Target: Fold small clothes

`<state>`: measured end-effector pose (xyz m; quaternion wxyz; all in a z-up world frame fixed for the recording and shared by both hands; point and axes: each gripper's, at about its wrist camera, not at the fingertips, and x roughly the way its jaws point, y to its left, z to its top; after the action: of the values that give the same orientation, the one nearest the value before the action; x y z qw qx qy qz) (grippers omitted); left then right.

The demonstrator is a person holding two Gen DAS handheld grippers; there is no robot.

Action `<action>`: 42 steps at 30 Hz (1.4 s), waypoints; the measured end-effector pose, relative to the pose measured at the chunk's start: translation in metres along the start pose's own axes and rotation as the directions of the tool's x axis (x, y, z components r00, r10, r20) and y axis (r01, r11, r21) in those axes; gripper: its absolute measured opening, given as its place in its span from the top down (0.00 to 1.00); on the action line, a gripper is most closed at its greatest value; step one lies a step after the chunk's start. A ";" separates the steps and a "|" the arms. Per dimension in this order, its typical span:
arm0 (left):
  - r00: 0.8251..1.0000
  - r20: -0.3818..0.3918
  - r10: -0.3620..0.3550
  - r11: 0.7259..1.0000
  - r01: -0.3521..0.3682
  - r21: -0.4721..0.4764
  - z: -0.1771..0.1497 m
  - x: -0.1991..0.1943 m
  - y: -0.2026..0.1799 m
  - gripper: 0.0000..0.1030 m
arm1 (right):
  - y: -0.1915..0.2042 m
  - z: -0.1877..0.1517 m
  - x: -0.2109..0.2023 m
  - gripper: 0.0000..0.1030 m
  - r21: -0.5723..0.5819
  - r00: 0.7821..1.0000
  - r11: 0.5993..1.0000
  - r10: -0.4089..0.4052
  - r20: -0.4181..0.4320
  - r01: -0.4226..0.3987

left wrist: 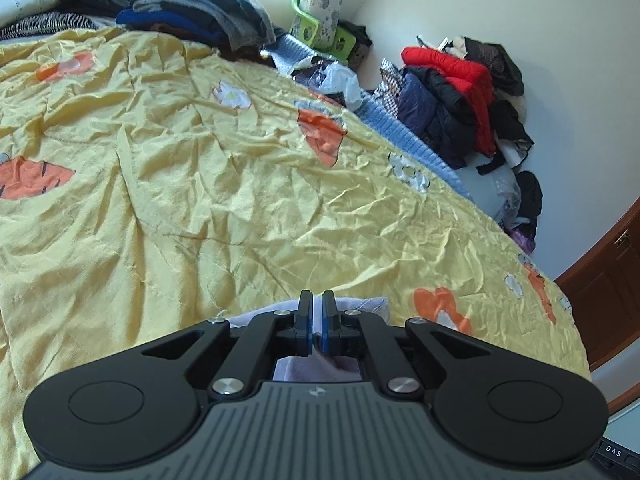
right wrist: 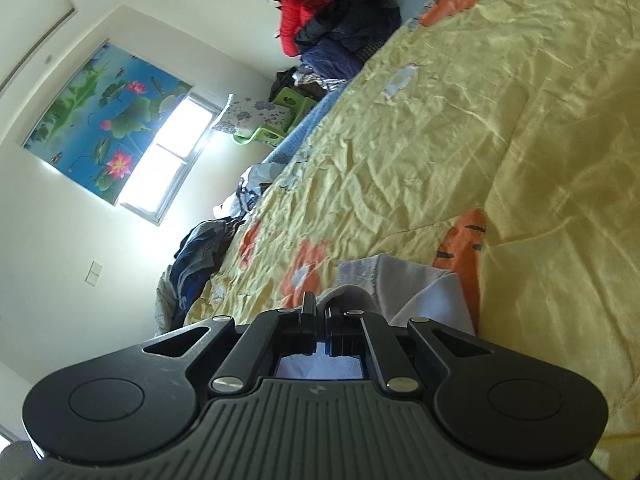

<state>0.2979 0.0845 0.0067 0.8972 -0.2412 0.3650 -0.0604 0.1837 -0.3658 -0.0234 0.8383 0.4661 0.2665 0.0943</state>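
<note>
A small pale lilac-white garment (left wrist: 362,305) lies on the yellow flowered bedspread (left wrist: 200,200), mostly hidden under my left gripper (left wrist: 317,304). The blue pads stand pressed together, and the cloth shows just behind and below them. In the right wrist view the same garment (right wrist: 420,288) bunches up from the bedspread (right wrist: 480,120) into my right gripper (right wrist: 320,308). This gripper is shut on a raised fold of the garment. Its right fingertip is covered by the cloth.
Folded dark clothes (left wrist: 200,12) are stacked at the far end of the bed. A heap of red and dark jackets (left wrist: 452,80) sits beside the bed against the wall. A green stool with a floral cushion (left wrist: 316,8) stands near it. A wooden door (left wrist: 608,280) is at the right.
</note>
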 end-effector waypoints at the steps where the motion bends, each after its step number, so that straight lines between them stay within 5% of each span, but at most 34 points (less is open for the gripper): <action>1: 1.000 -0.010 0.008 1.000 -0.008 -0.009 0.001 0.002 0.001 0.96 | -0.004 0.001 0.002 0.86 0.015 1.000 1.000 -0.008 -0.002 0.008; 6: 0.999 -0.010 0.033 0.999 -0.033 -0.006 0.008 0.006 0.004 0.95 | -0.016 0.001 0.002 0.64 0.048 0.999 0.998 -0.042 0.012 0.041; 14: 0.998 0.018 0.052 0.998 -0.053 0.030 0.017 0.002 -0.001 0.95 | 0.006 0.001 -0.006 0.61 -0.080 0.997 0.995 -0.052 0.048 0.056; 21: 0.999 0.007 0.038 0.981 -0.039 0.192 -0.003 -0.017 -0.017 0.94 | 0.031 -0.005 0.022 0.44 -0.183 0.989 0.983 0.005 -0.150 -0.032; 25: 0.998 -0.049 -0.028 0.961 0.040 0.275 -0.016 -0.020 -0.031 0.93 | 0.051 -0.020 0.045 0.44 -0.340 0.973 0.940 -0.116 -0.199 0.043; 30: 0.989 -0.121 -0.081 0.927 0.120 0.355 -0.031 -0.013 -0.047 0.93 | 0.069 -0.023 0.049 0.42 -0.468 0.940 0.826 -0.338 0.032 0.313; 32: 0.985 -0.167 -0.045 0.921 0.106 0.375 -0.036 0.002 -0.052 0.92 | 0.077 -0.027 0.045 0.42 -0.475 0.956 0.839 -0.292 0.021 0.266; 34: 0.983 -0.181 0.031 0.922 0.042 0.385 -0.040 0.019 -0.053 0.92 | 0.091 -0.038 0.047 0.41 -0.517 0.977 0.845 -0.201 -0.074 0.134; 38: 0.982 -0.165 0.087 0.928 -0.020 0.372 -0.041 0.036 -0.047 0.92 | 0.116 -0.065 0.071 0.34 -0.568 0.947 0.822 -0.148 -0.286 -0.043; 42: 0.987 -0.115 0.109 0.915 -0.055 0.399 -0.044 0.021 -0.050 0.92 | 0.118 -0.074 0.096 0.35 -0.668 0.928 0.733 -0.326 -0.183 0.126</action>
<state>0.2865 0.0179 -0.0099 0.9024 -0.0354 0.4148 -0.1109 0.2353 -0.2080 0.0088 0.9040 0.0940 0.3918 0.1429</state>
